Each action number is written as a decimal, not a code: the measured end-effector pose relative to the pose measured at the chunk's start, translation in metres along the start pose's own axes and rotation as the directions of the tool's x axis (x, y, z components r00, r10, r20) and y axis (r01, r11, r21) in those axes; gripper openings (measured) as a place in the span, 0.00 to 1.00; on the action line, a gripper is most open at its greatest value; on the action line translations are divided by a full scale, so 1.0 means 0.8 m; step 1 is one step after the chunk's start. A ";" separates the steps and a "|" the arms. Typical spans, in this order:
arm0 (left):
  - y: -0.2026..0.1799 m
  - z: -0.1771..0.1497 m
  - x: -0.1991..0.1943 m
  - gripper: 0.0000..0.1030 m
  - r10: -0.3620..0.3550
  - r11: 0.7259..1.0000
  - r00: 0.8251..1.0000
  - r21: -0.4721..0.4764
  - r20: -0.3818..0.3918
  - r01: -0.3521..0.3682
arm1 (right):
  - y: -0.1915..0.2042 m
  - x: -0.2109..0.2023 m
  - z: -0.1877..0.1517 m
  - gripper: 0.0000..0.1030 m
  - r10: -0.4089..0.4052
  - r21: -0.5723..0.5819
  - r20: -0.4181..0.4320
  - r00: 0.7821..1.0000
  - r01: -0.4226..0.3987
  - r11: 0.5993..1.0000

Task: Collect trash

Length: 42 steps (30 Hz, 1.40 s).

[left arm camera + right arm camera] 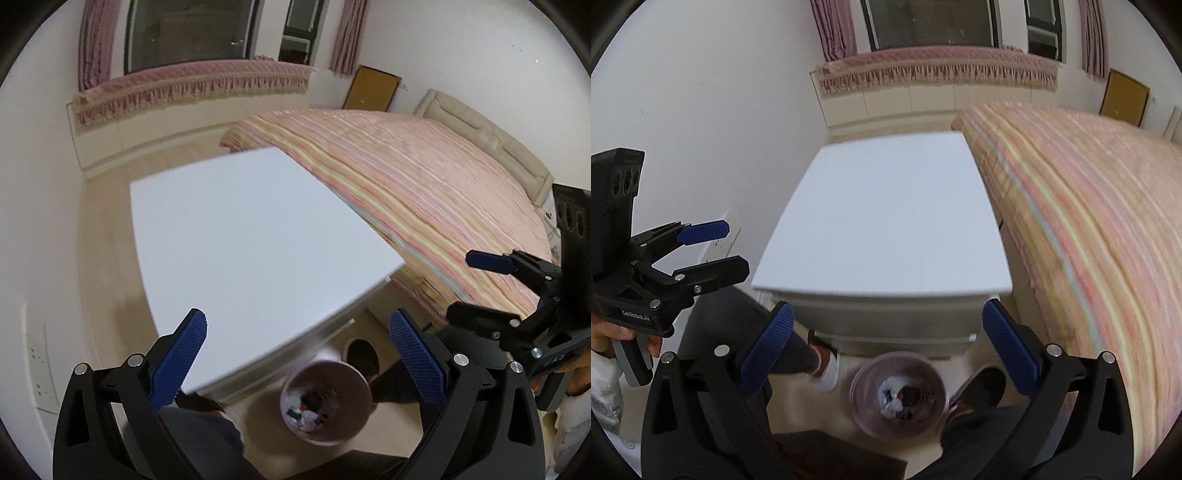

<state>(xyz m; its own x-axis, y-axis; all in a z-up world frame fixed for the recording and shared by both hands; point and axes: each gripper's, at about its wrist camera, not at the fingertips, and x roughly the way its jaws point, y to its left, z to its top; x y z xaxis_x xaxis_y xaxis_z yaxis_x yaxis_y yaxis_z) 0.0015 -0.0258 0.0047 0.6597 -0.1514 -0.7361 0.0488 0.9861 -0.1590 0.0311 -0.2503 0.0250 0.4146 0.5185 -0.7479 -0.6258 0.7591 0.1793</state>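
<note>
1. Bedroom walls in white are framing a small white bedside table (882, 218), which is standing between the wall and a bed (1089, 229) under a pink striped cover; pink curtains (94, 40) are hanging by the window behind.

2. Nothing is lying on the tabletop in either wrist view, and no loose litter is showing on the strip of pale floor (107, 236) that the cameras are catching.

3. On the floor in front of the table, a pink wastebasket (327, 400) is sitting between the person's shoes, one pale (827, 369) and one dark (982, 384). It is holding a mix of white crumpled pieces and darker scraps, too blurred to name singly.

4. Over the near edge of the table, the left gripper (295, 354) is hanging with its blue pads spread wide and nothing between them.

5. Next to it, the right gripper (886, 347) is likewise standing wide apart and empty, pointing down toward the wastebasket and the table front.

6. Each gripper is also showing side-on in the other's view, jaws parted, with a hand (605, 332) wrapped around the grip below.

7. Judging by the filled wastebasket and the cleared tabletop, the collecting is looking largely finished; what may be remaining is only whatever trash is lying outside these views, which cannot be told.
</note>
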 end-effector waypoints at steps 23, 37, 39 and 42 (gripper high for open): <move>0.045 0.075 -0.003 0.94 0.023 0.999 0.999 -0.040 0.038 -0.022 | 0.005 0.020 0.113 0.97 0.077 -0.097 0.058 0.995 -0.071 0.993; 0.052 0.073 -0.009 0.94 0.025 0.999 0.998 -0.044 0.054 -0.023 | 0.004 0.032 0.116 0.97 0.053 -0.102 0.041 0.998 -0.049 0.994; 0.053 0.074 -0.009 0.94 0.027 0.999 0.998 -0.043 0.052 -0.024 | 0.005 0.033 0.116 0.97 0.051 -0.102 0.037 0.998 -0.047 0.994; 0.054 0.075 -0.009 0.94 0.025 0.999 0.998 -0.045 0.052 -0.023 | 0.006 0.034 0.115 0.97 0.051 -0.104 0.033 0.998 -0.047 0.993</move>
<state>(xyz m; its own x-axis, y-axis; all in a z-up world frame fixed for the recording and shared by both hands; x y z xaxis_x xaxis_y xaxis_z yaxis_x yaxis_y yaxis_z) 0.0442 0.0216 0.0426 0.6988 -0.1226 -0.7048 0.0001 0.9852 -0.1714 0.1001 -0.1959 0.0645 0.4040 0.5690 -0.7162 -0.7099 0.6888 0.1468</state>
